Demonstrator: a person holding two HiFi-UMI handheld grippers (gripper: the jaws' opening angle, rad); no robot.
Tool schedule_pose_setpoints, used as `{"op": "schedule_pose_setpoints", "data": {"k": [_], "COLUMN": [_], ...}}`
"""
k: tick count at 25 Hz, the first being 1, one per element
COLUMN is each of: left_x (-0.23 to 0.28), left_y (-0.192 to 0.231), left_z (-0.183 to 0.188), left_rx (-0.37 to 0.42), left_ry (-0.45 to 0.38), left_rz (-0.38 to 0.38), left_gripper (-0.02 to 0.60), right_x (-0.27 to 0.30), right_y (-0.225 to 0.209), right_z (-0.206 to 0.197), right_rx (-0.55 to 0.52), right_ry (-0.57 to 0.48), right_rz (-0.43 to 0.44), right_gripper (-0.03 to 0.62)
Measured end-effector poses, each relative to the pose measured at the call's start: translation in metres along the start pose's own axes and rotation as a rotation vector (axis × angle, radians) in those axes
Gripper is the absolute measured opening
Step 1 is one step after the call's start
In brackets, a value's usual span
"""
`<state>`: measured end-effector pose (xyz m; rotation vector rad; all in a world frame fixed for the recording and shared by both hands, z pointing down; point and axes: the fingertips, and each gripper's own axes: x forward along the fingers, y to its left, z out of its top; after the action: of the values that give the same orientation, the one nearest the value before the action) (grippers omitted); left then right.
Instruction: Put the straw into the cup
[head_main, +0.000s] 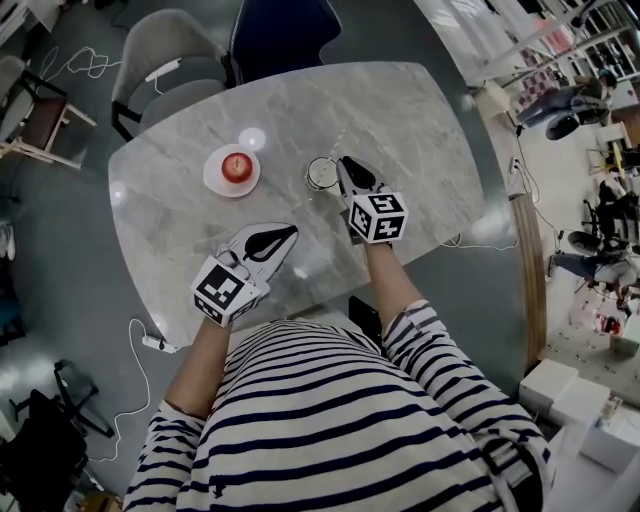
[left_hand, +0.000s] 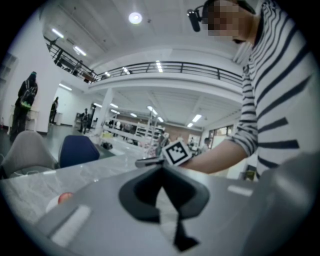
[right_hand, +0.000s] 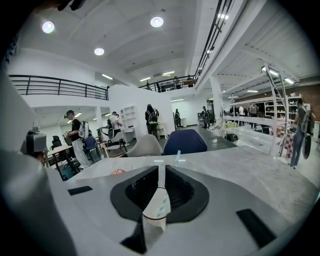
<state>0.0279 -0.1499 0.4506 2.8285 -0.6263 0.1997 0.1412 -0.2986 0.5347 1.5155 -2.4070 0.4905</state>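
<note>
A white cup (head_main: 321, 173) stands near the middle of the marble table (head_main: 420, 130). My right gripper (head_main: 346, 165) reaches its tips to the cup's right rim. Its jaws are shut on a thin pale straw (right_hand: 178, 156), whose teal end pokes out past the tips of the right gripper (right_hand: 161, 167). Through the slit below shows a white surface with teal spots (right_hand: 155, 207), seemingly the cup's wall. My left gripper (head_main: 290, 232) lies low over the near table edge, shut with nothing in it. In its own view the left gripper (left_hand: 161, 170) points toward the right one's marker cube (left_hand: 176, 151).
A white plate (head_main: 214, 180) holding a red apple (head_main: 236, 167) sits left of the cup. A grey chair (head_main: 165, 60) and a blue chair (head_main: 285, 30) stand at the table's far side. People (right_hand: 75, 137) move about in the hall behind.
</note>
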Motion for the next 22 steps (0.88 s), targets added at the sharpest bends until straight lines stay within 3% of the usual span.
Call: {"op": "schedule_pose_setpoints", "data": {"k": [22], "left_x": [0.013], "left_y": [-0.014], "left_z": [0.010], "left_rx": [0.017], "left_ry": [-0.018], "left_rz": [-0.035], "left_gripper": [0.006], "right_x": [-0.084], "right_y": [0.042], "right_z": [0.041], "right_rx": [-0.050], "right_ry": [-0.175], "right_rz": [0.071], "right_gripper": [0.009]}}
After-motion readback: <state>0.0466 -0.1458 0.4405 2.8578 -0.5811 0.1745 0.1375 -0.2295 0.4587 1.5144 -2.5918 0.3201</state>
